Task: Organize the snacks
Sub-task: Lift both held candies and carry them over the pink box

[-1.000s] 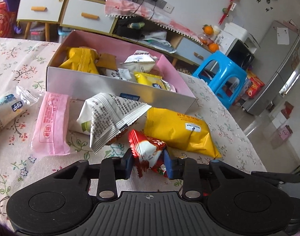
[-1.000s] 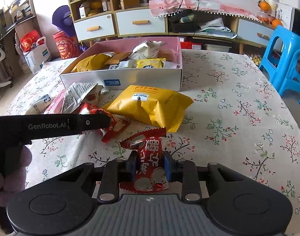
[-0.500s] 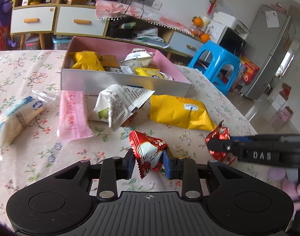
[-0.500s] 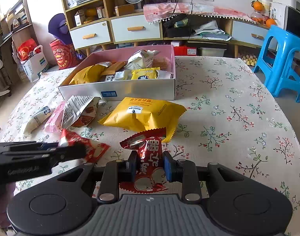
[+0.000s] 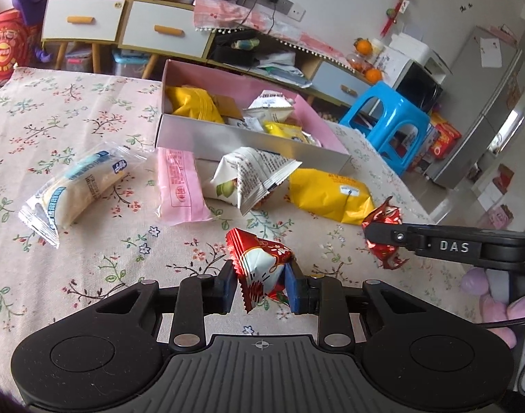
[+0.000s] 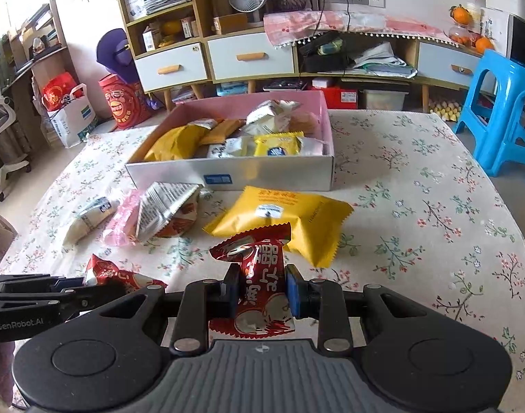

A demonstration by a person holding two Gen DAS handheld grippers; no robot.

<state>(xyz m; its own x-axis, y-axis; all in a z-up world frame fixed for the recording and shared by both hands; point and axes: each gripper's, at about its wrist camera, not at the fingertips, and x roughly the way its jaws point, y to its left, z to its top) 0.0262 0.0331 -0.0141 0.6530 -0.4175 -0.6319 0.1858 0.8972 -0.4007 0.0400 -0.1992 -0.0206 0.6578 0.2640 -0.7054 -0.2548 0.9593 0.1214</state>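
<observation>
Pinching a crinkly red-and-white foil snack packet (image 5: 259, 273) between its pads, the left claw (image 5: 260, 284) hangs above the floral-clothed surface (image 5: 73, 120), with the pink-lined open cardboard box (image 5: 248, 141) of snacks beyond. Seen from the right wrist, the right claw (image 6: 261, 292) grips a red foil packet with white characters (image 6: 257, 275) upright above the surface, near a flat yellow snack bag (image 6: 283, 216).

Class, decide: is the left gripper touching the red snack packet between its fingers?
Touching. In the left wrist view, the left gripper has both pads pressed against the sides of the red snack packet.
</observation>
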